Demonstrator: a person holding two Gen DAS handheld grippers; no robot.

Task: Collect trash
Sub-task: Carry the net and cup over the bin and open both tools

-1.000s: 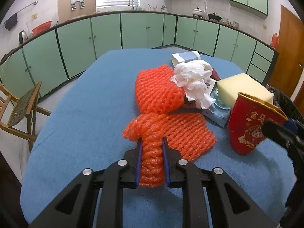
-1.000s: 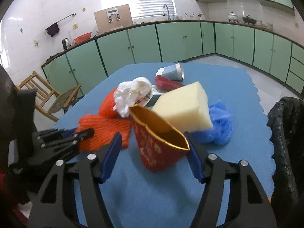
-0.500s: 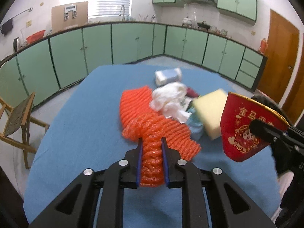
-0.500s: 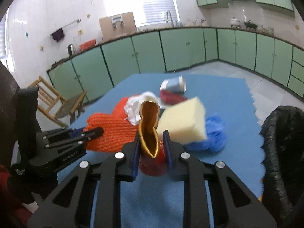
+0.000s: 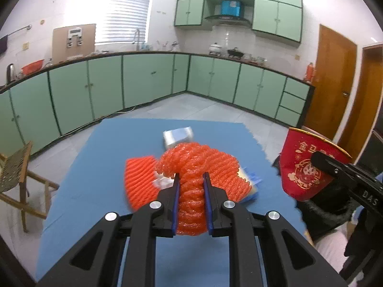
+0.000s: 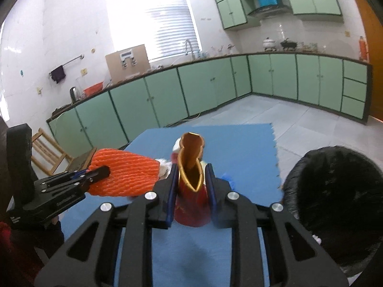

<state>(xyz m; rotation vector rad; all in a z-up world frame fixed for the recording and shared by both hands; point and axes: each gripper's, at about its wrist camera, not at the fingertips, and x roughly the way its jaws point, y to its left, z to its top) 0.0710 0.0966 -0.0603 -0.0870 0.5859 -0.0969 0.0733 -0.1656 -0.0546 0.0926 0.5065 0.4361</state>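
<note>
My left gripper [image 5: 191, 179] is shut on an orange foam net [image 5: 198, 167] and holds it up above the blue table [image 5: 105, 157]. The net also shows at the left of the right wrist view [image 6: 124, 172]. My right gripper [image 6: 191, 169] is shut on a squashed red paper cup with a gold rim [image 6: 191, 167], held above the table. The cup shows at the right of the left wrist view [image 5: 306, 165]. A black trash bag [image 6: 335, 191] stands open at the table's right edge, just right of the cup.
A second orange net [image 5: 138, 179], a grey-blue packet [image 5: 178, 136], white tissue [image 5: 162, 181] and blue plastic [image 5: 252, 179] lie on the table. A wooden chair [image 5: 16, 174] stands at the left. Green cabinets [image 5: 143, 81] line the walls.
Both grippers have risen from the table. The left lifted the orange net off the pile. The right closed on the red cup, squashed it and lifted it beside the black bag.
</note>
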